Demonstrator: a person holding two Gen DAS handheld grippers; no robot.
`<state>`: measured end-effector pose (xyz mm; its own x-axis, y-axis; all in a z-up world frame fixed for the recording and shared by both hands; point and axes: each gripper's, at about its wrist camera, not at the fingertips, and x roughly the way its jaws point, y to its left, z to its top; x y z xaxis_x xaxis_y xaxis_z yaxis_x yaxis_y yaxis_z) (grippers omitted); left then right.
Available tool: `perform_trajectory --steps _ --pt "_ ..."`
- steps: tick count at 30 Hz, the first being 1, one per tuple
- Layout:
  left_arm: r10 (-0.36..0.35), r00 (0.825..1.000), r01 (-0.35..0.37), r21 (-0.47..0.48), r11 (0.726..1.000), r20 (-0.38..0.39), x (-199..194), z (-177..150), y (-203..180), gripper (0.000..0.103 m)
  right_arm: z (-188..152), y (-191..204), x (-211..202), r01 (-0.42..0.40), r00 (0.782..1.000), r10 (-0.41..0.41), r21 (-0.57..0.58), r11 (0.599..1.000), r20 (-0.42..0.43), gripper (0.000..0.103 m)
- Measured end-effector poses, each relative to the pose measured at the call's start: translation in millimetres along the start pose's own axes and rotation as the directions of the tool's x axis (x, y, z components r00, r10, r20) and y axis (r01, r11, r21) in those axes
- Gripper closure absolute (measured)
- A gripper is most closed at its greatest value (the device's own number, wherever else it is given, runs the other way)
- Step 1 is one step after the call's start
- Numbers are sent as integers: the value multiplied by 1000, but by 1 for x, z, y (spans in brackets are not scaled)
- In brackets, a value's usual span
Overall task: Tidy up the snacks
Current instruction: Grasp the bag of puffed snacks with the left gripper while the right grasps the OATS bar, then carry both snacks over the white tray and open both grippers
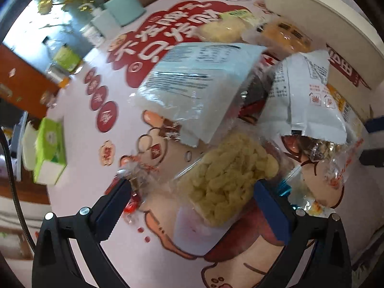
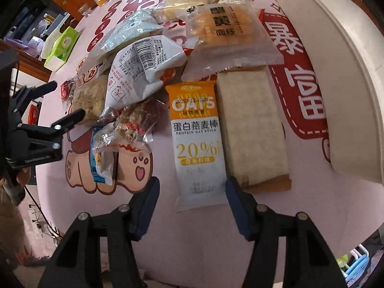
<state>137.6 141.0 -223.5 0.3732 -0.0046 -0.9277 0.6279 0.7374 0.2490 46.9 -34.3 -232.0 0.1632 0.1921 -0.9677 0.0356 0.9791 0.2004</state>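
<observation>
Surface: pink desk (image 2: 216, 252) printed with red panels, white characters and cartoon paws; both views look steeply down on it.
Snack pile: packets lie heaped and overlapping at mid-desk, beside a large white tub (image 2: 340, 76) at the right edge.
Oat bar (image 2: 198, 141): orange and white wrapper marked OATS, flat on the desk at the near side of the pile, its near end between the right fingers.
Right gripper (image 2: 192, 206): fingers apart, one either side of the oat bar's near end; no clear contact with the wrapper visible.
Pale block (image 2: 252, 129): wrapped, rectangular, touching the oat bar along its right side.
Orange packet (image 2: 228, 33): clear wrapper with black characters, behind the oat bar and the block.
White bag (image 2: 144, 67): crumpled, barcode up, left of the oat bar, resting on other packets.
Puffed snack bag (image 1: 228, 182): clear bag of yellow puffed pieces, near end of the pile in the left view, lying between the left fingers.
Left gripper (image 1: 192, 201): fingers wide apart, straddling the puffed snack bag; pads not seen pressing on it.
Pale blue bag (image 1: 199, 81): printed back up, just behind the puffed snack bag.
Tissue box (image 1: 49, 151): green, well apart from the pile at the far left of the desk.
Background: jars and bottles at the desk's far edge, orange cabinet beyond.
</observation>
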Motion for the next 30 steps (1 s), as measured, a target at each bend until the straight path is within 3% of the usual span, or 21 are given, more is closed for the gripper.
perform_trajectory --steps 5,8,12,14,15,19,25,30 --pt "-56 998 56 14 998 -16 9 5 3 1 11 0 -1 15 999 -15 6 1000 46 46" --pt "-85 995 88 41 995 -61 19 4 1 1 20 -4 9 21 999 -21 10 1000 29 46" --pt "-80 992 87 59 994 -100 29 -1 -4 1 24 7 15 61 998 -60 -45 997 33 46" --pt "-101 990 104 28 994 -102 30 -3 0 4 25 17 18 120 992 -115 -91 989 52 51" --pt "-119 987 120 5 993 -108 31 -2 2 7 24 21 19 144 989 -137 -116 983 63 62" --pt "-160 981 151 -80 985 -109 27 -1 9 35 25 18 20 108 993 -102 -96 989 59 63" --pt "-146 981 121 -180 976 -131 8 -12 1 38 14 3 4 69 995 -63 -66 995 83 64" --pt "-141 986 118 -229 966 -89 -41 -29 -8 38 6 6 -28 71 990 -60 -88 994 127 64"
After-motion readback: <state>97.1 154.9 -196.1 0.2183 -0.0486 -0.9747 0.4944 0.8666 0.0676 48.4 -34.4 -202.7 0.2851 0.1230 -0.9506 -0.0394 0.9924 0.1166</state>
